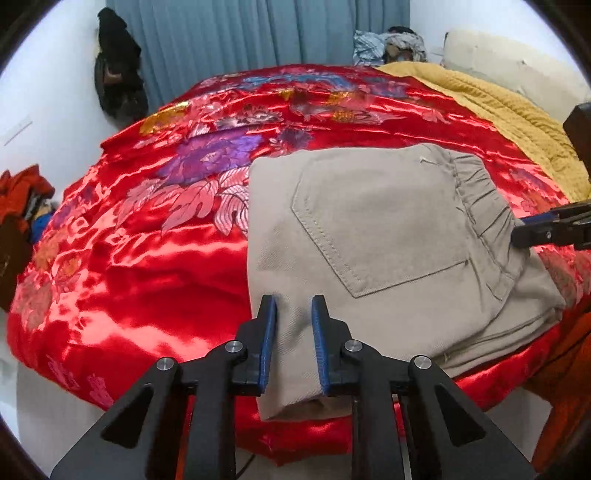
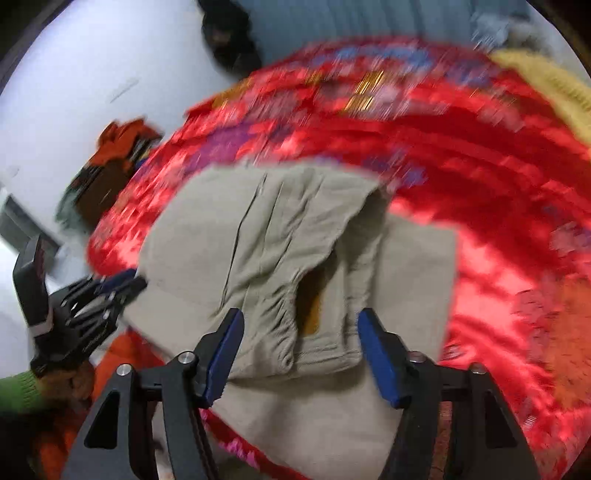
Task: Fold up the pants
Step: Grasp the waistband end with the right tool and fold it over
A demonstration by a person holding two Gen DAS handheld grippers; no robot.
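A red satin quilt (image 1: 147,240) covers the bed; folded beige pants (image 1: 369,229) lie at its 5 o'clock edge. Left hand-held gripper (image 1: 294,306) straddles the fold, part-spread; right hand-held gripper (image 2: 301,321) spread at the waistband. Next, seemingly: smoothing or a last fold.

pants (image 1: 373,236): matt beige twill | bedspread (image 1: 147,258): glossy red satin

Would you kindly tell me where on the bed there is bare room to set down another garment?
The red quilt lies bare left of the folded pants, out to its left edge, and behind them toward the curtain. The right side is crowded: the yellow blanket and right hand-held gripper.
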